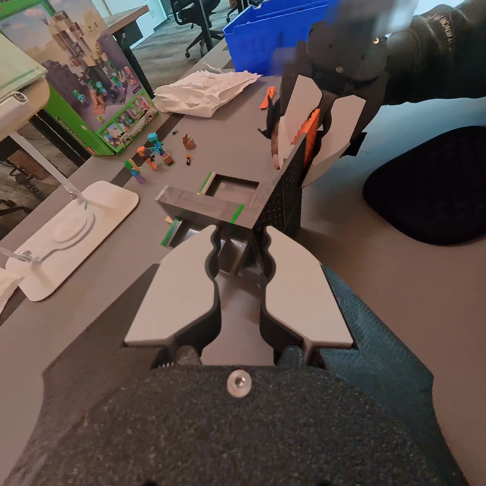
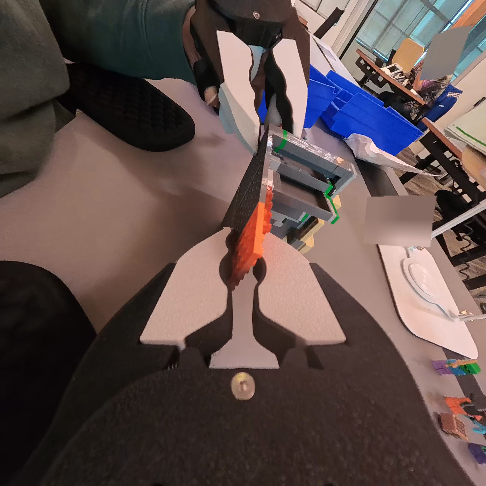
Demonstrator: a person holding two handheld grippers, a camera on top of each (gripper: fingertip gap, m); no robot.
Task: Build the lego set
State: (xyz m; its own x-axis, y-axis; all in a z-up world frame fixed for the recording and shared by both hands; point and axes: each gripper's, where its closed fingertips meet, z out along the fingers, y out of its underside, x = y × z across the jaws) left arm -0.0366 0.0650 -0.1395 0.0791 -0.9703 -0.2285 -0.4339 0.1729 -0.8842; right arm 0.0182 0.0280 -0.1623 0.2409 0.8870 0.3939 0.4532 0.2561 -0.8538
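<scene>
The lego build is a grey walled structure with green stripes on a black baseplate that stands tilted up on edge above the grey table. My left gripper is shut on the near end of the build. My right gripper is shut on an orange plate at the baseplate's edge. In the left wrist view the right gripper comes in from the upper right with the orange plate. In the right wrist view the left gripper holds the far end of the grey structure.
On the table lie minifigures, a brown piece, a loose orange piece and a white paper bag. The set's box stands at the left, a blue bin behind. A white stand base lies left. The gap from one gripper's tips to the other's is roughly 8 centimeters.
</scene>
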